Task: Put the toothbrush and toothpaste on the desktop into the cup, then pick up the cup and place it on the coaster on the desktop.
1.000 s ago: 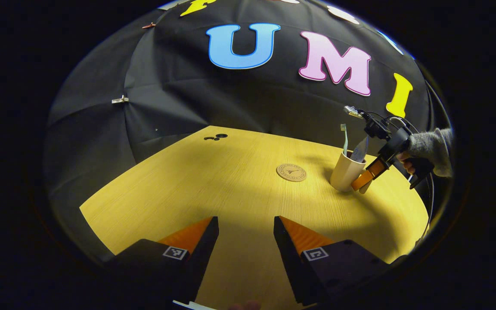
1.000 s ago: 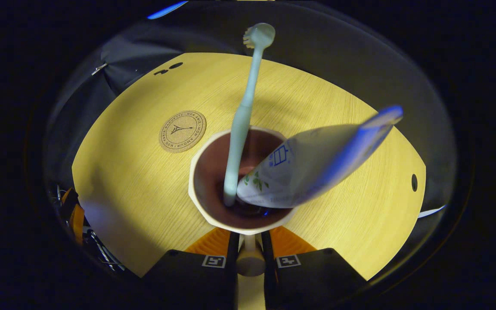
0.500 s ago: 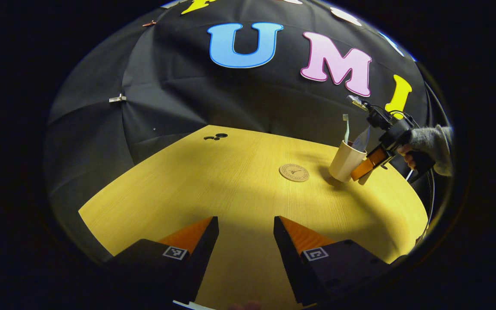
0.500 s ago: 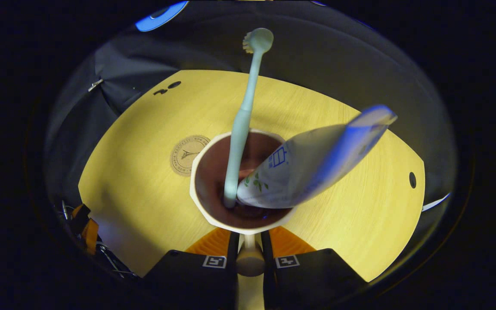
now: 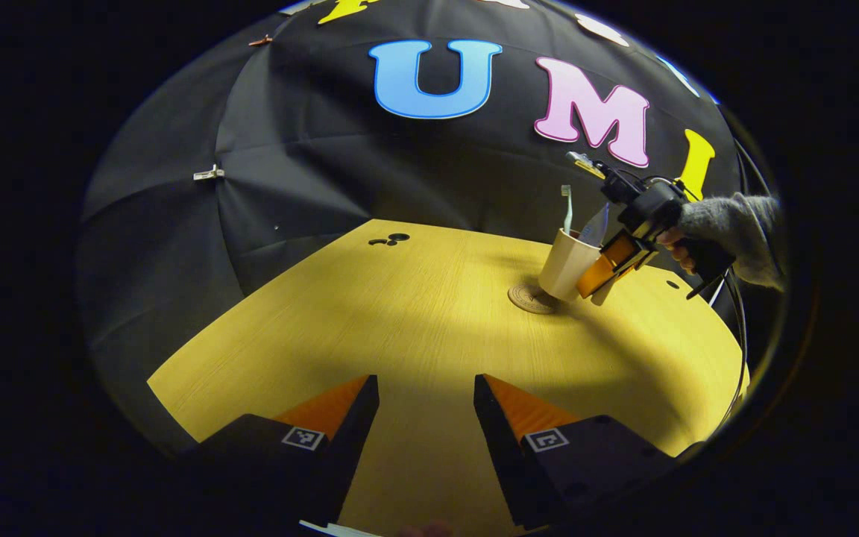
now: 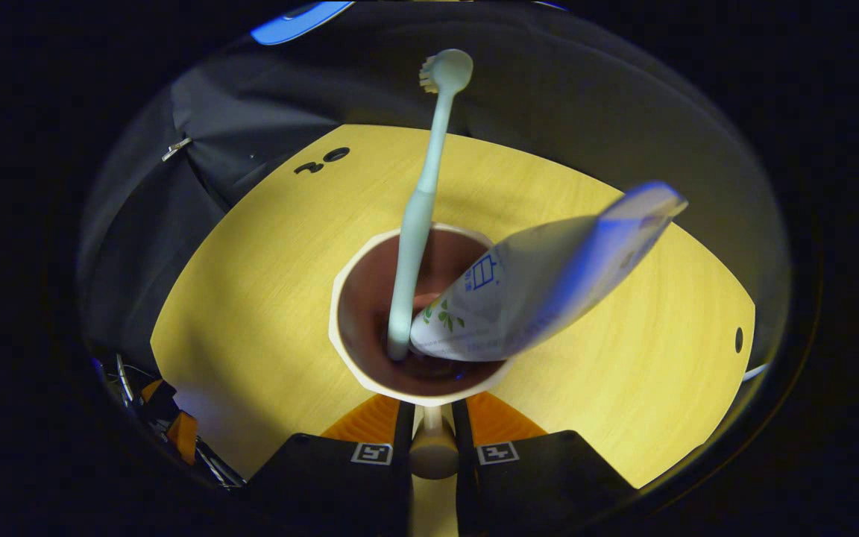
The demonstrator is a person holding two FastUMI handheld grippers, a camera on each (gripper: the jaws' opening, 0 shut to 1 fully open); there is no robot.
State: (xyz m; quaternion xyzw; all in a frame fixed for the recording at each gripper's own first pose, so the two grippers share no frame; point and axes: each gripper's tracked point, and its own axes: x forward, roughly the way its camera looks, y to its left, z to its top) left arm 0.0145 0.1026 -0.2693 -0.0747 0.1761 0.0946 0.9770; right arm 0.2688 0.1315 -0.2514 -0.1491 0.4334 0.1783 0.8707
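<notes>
Taking the cup [image 5: 565, 264] as the landmark and reading the left gripper view from its left side across: well to the left of the cup and nearer the camera, the left gripper [image 5: 425, 418] hangs over the bare yellow desktop [image 5: 370, 328] with its two fingers spread apart and nothing between them. Just below the cup, partly hidden by its base, lies the round cork coaster [image 5: 528, 298]; whether the cup touches it cannot be told. The cup is tilted, and out of its top stand the pale green toothbrush [image 5: 567, 209] on the left and the toothpaste [image 5: 596, 224] tube to its right. Directly right of the cup, the right gripper [image 5: 599, 274] is clamped on the cup's handle, held by a hand [image 5: 677, 246] in a grey sleeve [image 5: 735, 224]. In the right gripper view, the cup [image 6: 355, 358] sits just beyond the fingers, which pinch its handle [image 6: 429, 447]; inside it, the toothbrush [image 6: 418, 216] leans left of the toothpaste [image 6: 549, 276]
</notes>
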